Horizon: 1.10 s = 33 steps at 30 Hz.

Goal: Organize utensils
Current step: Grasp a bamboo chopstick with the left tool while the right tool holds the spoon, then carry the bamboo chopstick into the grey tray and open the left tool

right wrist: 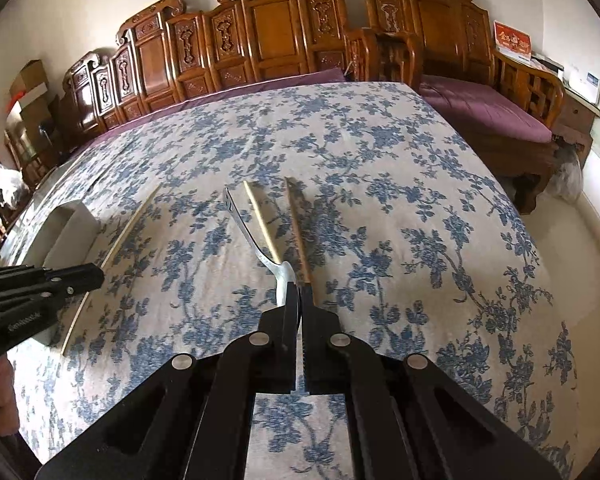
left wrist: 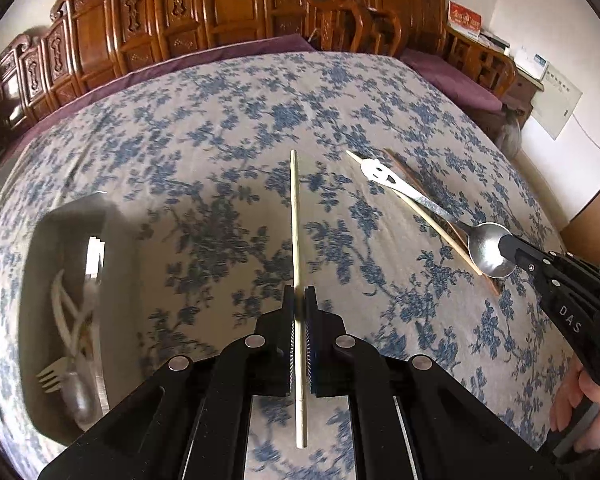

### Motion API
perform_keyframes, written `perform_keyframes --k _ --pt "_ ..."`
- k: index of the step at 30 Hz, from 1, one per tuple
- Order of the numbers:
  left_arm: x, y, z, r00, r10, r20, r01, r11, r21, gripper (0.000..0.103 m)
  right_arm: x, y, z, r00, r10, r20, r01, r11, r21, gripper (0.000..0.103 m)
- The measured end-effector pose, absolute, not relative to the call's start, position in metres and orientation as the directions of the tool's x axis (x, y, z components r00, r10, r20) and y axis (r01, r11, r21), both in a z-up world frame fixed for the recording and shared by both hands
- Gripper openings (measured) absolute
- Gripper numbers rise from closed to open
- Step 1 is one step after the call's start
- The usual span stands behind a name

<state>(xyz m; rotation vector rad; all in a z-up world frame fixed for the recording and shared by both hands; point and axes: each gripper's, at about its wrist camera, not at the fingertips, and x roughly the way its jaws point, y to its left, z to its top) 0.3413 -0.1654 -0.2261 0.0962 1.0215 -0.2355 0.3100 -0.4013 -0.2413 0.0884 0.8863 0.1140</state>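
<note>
My left gripper [left wrist: 299, 300] is shut on a pale chopstick [left wrist: 295, 216], which runs straight ahead between its pads just above the floral cloth. My right gripper [right wrist: 300, 300] is shut on the bowl of a metal spoon [right wrist: 256, 240]; in the left wrist view the spoon [left wrist: 420, 200] has a smiley cut-out handle and lies across a second pale chopstick [left wrist: 440, 232] and a brown chopstick [left wrist: 404, 170]. Both show ahead of the right gripper too, pale [right wrist: 262, 220] and brown [right wrist: 298, 228]. A steel tray [left wrist: 112, 300] at the left holds a fork and spoons.
The table is covered by a blue floral cloth [left wrist: 228, 128]. Carved wooden chairs [right wrist: 268, 32] with purple cushions stand along the far side and right. The tray shows at the left of the right wrist view [right wrist: 66, 232], beside the left gripper [right wrist: 96, 276].
</note>
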Motion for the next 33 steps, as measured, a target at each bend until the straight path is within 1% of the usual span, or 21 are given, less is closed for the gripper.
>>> perform_keyframes --k 6,18,23,33 --pt "0.334 -0.136 -0.204 0.524 -0.135 -0.841 0.229 0.973 -0.013 0.004 0.306 -0.380 -0.231 0.625 0.130 -0.770 -0.106 0.991 0.082 0.003" --pt "0.322 -0.083 -0.169 0.566 -0.106 -0.818 0.190 0.982 0.004 0.004 0.296 -0.327 -0.193 0.647 0.205 -0.734 -0.175 0.977 0.119 0.003" --pt "0.319 -0.064 -0.169 0.568 -0.089 -0.818 0.182 0.983 0.020 0.004 0.289 -0.305 -0.182 0.650 0.236 -0.722 -0.212 0.969 0.126 0.003" --pt "0.330 -0.014 -0.189 0.533 -0.001 -0.846 0.133 0.988 0.082 0.004 0.287 -0.269 -0.182 0.630 0.265 -0.730 -0.257 0.958 0.126 0.003"
